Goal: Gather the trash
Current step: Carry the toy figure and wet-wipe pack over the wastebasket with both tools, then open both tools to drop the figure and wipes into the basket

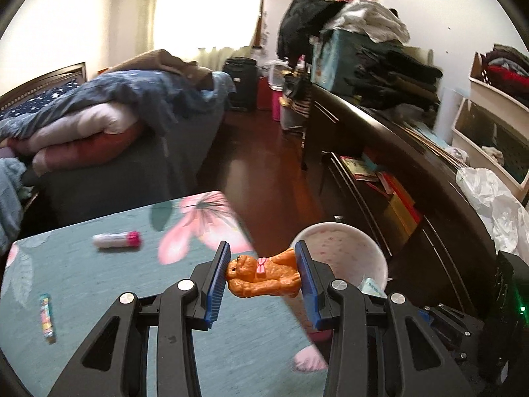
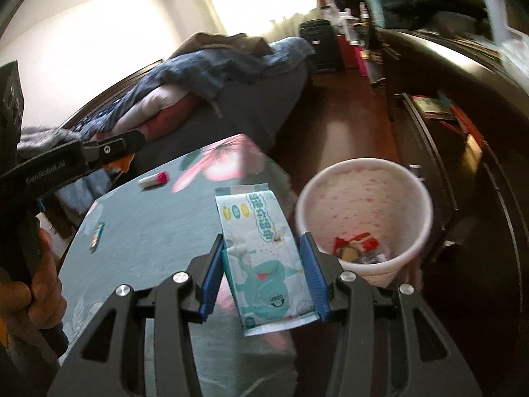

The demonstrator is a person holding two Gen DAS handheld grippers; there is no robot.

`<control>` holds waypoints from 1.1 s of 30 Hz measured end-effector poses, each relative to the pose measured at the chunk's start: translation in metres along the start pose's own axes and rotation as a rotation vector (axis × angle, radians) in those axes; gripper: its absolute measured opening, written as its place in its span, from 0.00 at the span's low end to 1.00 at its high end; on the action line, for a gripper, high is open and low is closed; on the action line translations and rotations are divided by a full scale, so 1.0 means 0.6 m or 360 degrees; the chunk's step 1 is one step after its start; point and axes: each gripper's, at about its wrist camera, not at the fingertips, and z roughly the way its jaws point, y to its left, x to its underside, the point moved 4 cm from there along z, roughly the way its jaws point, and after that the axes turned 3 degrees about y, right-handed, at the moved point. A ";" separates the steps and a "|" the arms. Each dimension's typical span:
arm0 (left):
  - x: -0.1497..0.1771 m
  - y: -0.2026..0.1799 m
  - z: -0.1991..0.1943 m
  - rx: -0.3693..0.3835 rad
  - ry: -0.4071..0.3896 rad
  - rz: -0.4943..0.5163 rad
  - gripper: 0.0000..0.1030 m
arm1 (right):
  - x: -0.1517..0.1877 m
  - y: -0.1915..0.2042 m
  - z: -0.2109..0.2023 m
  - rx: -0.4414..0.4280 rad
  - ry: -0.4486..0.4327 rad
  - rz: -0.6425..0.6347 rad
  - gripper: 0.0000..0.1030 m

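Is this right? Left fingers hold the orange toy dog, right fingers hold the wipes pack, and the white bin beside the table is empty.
Not quite: the white bin is not empty. The right wrist view shows red and yellow wrappers at its bottom. The rest holds: the left gripper clamps the orange toy dog, the right gripper the wipes pack.

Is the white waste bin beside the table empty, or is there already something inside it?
Not empty. In the right wrist view the white waste bin with pink specks has red and dark wrappers lying at its bottom.
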 end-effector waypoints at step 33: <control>-0.086 -0.138 0.233 0.0129 0.0068 0.0100 0.78 | -0.070 -0.213 0.153 0.0464 -0.0021 0.0159 0.58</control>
